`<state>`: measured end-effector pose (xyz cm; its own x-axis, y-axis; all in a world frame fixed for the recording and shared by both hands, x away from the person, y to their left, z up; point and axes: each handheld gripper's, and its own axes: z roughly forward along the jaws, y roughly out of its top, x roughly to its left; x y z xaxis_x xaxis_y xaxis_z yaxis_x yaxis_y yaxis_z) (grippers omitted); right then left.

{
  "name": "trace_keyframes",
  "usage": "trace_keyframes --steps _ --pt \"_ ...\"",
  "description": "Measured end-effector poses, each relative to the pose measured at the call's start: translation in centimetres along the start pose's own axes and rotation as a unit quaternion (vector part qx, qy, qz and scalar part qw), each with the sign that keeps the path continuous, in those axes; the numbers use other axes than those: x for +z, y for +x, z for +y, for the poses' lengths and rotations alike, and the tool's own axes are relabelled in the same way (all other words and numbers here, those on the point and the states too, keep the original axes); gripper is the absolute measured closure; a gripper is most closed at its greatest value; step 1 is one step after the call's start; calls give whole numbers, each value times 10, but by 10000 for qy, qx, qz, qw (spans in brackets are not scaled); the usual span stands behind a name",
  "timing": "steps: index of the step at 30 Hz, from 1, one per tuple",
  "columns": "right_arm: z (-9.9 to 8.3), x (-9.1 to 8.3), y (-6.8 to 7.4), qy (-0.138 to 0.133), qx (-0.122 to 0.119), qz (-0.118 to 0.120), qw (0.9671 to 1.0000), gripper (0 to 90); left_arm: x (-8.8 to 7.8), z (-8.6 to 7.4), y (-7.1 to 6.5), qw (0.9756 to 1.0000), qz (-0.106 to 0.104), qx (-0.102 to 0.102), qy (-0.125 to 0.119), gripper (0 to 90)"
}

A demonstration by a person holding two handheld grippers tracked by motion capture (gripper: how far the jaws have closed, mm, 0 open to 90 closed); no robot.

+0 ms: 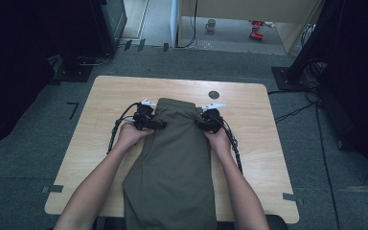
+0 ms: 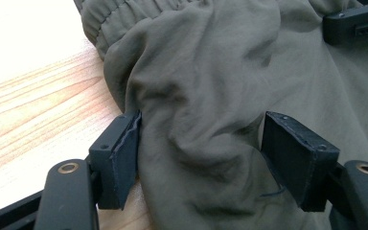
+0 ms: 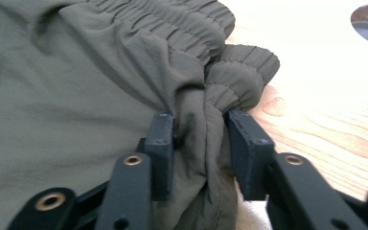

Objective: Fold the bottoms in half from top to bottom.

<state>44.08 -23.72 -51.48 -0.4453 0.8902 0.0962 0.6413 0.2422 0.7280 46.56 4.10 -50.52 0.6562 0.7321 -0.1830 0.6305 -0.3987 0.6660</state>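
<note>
Olive trousers [image 1: 172,158] lie flat along the wooden surface [image 1: 100,96], waistband at the far end, between two hand-held grippers. The right gripper [image 3: 199,132] has its fingers [image 3: 160,143] pinching a bunched fold just below the elastic waistband. The left gripper [image 2: 201,143] has its fingers [image 2: 122,153] spread either side of a loose hump of cloth at the opposite edge, not squeezing it. The fabric looks light, soft and slippery, best taken at the gathered waistband. Both forearms reach forward, hands low, grippers turned inward toward each other.
</note>
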Motion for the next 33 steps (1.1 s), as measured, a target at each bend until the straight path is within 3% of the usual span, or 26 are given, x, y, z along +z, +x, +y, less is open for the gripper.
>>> trace_keyframes --steps 5,9,10,11,16,18,21,23,24,27,28,30,31,32,33 --pt "1 1 1 14 40 69 10000 789 2 1 -1 10000 43 18 -46 325" --pt "2 1 0 30 117 107 9999 814 3 2 2 9998 20 -122 -143 396" --pt "3 2 -1 51 141 137 9998 822 2 2 4 9997 -21 -180 -156 433" --pt "5 2 -1 110 159 148 9997 827 2 1 5 9995 -82 -245 -176 563" --pt "10 4 -4 154 274 235 9992 832 3 4 8 9984 -172 -526 -91 686" --pt "12 5 -8 98 451 376 9982 834 2 9 7 9988 -171 -457 -22 780" --pt "21 4 -12 155 511 401 9978 836 -1 20 7 9993 -126 -348 5 803" --pt "33 -1 -15 64 516 360 9980 839 -9 40 8 9995 -57 -294 -121 806" --pt "33 -1 -15 64 516 360 9980 839 -9 40 8 9995 -57 -294 -121 807" --pt "70 -20 -18 -261 353 202 9988 839 -26 66 7 9988 115 -64 -464 806" --pt "70 -20 -18 -261 353 202 9988 839 -33 76 6 9978 170 -23 -645 806" --pt "95 -38 -18 -605 240 130 9978 838 -53 94 4 9936 229 65 -1107 806" --pt "117 -62 -15 -1137 28 24 9935 837 -65 102 2 9897 247 123 -1408 805" --pt "117 -62 -15 -1137 28 24 9935 837 -75 108 0 9841 287 217 -1742 805" --pt "130 -83 -8 -1645 -227 -173 9860 836 -90 116 -7 9752 358 439 -2141 802"
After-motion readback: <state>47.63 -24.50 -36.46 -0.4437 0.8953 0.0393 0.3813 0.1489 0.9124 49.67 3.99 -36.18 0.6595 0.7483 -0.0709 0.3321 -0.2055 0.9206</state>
